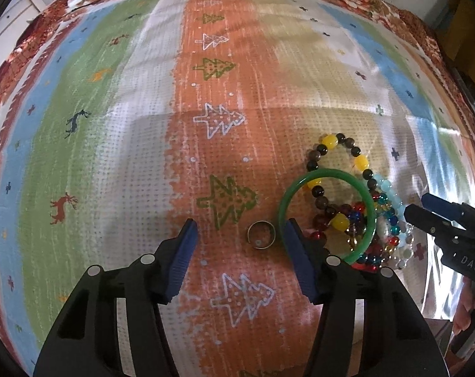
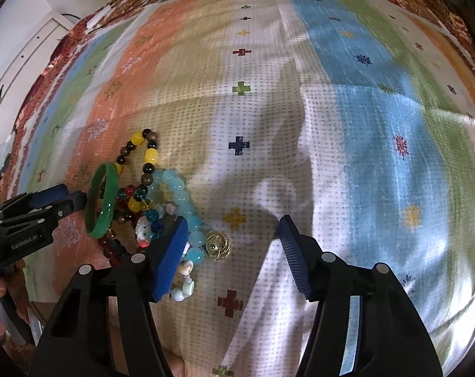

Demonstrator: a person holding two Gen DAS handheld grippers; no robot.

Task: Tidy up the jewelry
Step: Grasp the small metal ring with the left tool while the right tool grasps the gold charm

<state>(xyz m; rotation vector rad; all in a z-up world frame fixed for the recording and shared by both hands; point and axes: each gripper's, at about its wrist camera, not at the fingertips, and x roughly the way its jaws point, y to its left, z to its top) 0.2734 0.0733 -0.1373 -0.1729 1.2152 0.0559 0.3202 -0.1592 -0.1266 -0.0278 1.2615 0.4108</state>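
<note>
Gold brooch (image 2: 218, 246) — right view only

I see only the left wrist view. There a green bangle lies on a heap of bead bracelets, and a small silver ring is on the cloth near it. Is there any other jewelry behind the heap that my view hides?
Observer: Yes. A gold ornament lies on the cloth, right beside the pale blue bead bracelet, on the side of the heap away from your camera.
Operator: Thank you. Does the right tool already hold it?
Observer: No. The right tool is open and its pads press on nothing. In its own view the gold ornament shows in the gap between the fingers, close to the finger nearer the heap.
</note>
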